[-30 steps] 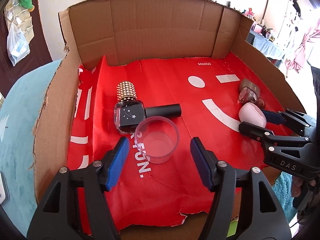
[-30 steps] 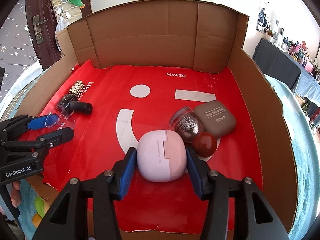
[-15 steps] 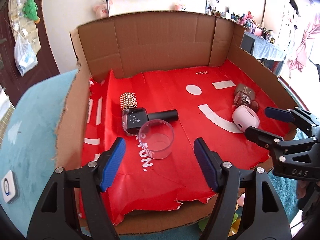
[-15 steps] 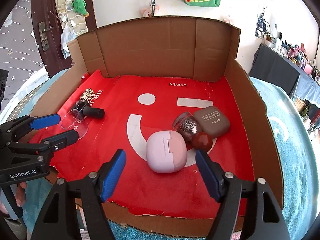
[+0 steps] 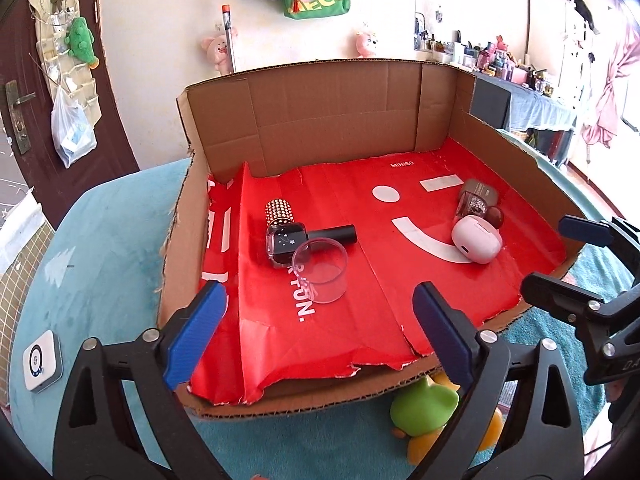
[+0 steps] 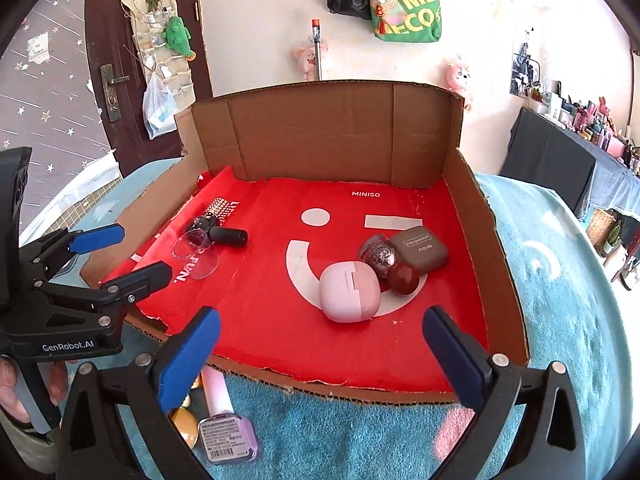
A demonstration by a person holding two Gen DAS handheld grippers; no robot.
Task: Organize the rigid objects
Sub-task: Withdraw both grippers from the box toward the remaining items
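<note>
Box (image 5: 340, 120) is sitting mid-frame in both views, open cardboard with a red liner (image 5: 360, 312) on its floor, resting on a teal cloth (image 5: 100, 260).

Left gripper (image 5: 316, 332) is opening, jaws spread wide at the bottom of the left view, nothing between the blue pads (image 5: 196, 336); it is hanging over the box's near edge, apart from everything inside. In the right view it is showing at lower left (image 6: 116, 254), a hand (image 6: 12, 384) gripping its handle.

Right gripper (image 6: 320, 356) is opening too, jaws wide at the bottom of the right view, nothing held. In the left view it is poking in from the right edge (image 5: 568, 252).

Clear cup (image 5: 320, 270) is lying on its side left of centre in the left view, touching a dark bottle (image 5: 286, 242) with a studded cap (image 5: 278, 212); a black tube (image 5: 332, 234) is lying just behind the cup.

Pink case (image 6: 350, 292) is sitting right of centre in the right view, touching a red ball (image 6: 402, 278) and a glitter jar (image 6: 378, 254); a brown compact (image 6: 420, 250) is just behind them.

Outside the box, a purple bottle (image 6: 226, 436) is lying at the bottom of the right view, a green toy (image 5: 424, 408) at the bottom of the left view, a white device (image 5: 42, 360) at lower left.
</note>
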